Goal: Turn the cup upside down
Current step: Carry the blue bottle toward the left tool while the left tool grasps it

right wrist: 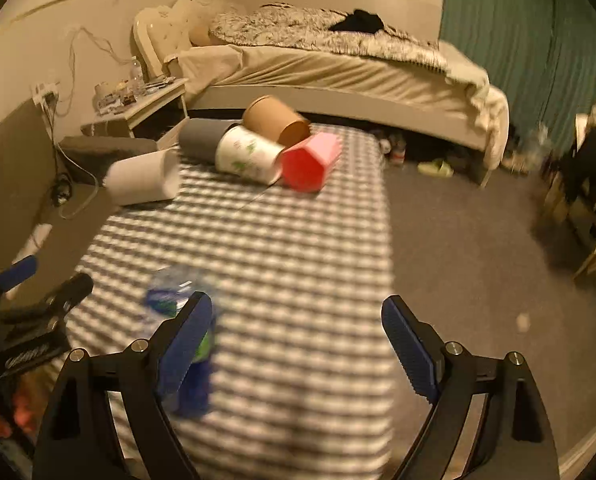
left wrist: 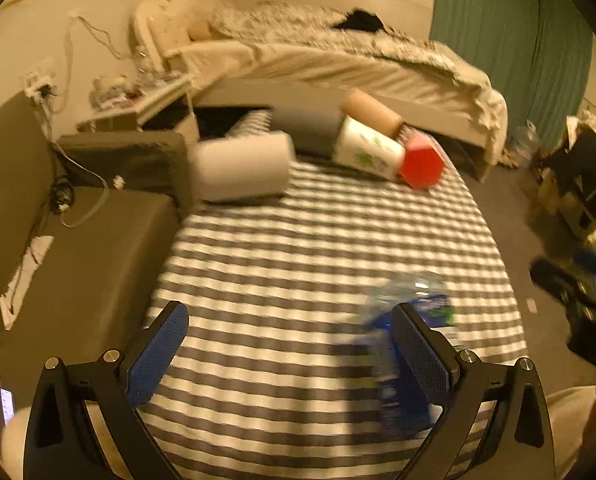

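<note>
Striped cloth (left wrist: 298,240) carries five toppled cups along its far edge, the red cup (left wrist: 421,164) among them; my left gripper (left wrist: 290,352) and right gripper (right wrist: 298,344) both gape, holding nothing.

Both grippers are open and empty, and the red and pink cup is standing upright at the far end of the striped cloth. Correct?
Not quite. The red and pink cup lies on its side, as the right wrist view shows. It is at the far end of the striped cloth, and both the left gripper and right gripper are open and empty.
</note>
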Demonstrator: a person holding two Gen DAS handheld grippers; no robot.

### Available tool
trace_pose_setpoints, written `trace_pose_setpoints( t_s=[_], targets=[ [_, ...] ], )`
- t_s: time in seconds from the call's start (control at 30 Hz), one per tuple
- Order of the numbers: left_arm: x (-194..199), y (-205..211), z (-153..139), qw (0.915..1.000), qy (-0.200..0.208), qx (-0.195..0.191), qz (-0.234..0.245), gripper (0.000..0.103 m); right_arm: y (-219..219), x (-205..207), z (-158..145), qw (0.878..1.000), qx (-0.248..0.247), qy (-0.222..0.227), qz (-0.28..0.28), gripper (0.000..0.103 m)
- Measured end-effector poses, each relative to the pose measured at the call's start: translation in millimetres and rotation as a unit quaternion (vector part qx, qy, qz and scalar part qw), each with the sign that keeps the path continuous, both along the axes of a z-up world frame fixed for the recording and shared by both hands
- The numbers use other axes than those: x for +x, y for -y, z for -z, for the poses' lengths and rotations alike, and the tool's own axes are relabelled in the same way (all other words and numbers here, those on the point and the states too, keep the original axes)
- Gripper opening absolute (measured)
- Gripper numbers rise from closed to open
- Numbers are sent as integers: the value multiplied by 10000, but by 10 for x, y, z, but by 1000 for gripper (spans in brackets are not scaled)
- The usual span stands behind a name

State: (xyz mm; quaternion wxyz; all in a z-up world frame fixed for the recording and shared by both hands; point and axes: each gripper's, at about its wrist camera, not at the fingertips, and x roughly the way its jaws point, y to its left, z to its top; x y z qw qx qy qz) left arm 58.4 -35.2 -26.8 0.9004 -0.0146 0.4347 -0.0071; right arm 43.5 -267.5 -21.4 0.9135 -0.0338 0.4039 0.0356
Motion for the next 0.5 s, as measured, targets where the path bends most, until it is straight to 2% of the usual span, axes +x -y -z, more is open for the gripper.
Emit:
trace_pose_setpoints(
  t_s=[0.07, 0.17, 0.33, 0.5],
  targets=[
    [67, 196, 18, 9998, -175, -20, 111, 103, 109, 70, -17, 9997, -173, 171, 21, 87],
    [166, 390, 45, 9989, -405, -115, 227, 103, 264, 85, 49, 9994, -125, 298, 99, 87],
    [347, 518, 184, 9949, -960, -267, 172, 102, 367, 115, 300, 9998, -187, 59, 92, 87],
    [429, 591, 317, 9912, -1295, -144, 214, 101, 483, 141, 261, 9997, 131, 119, 176, 87]
  ],
)
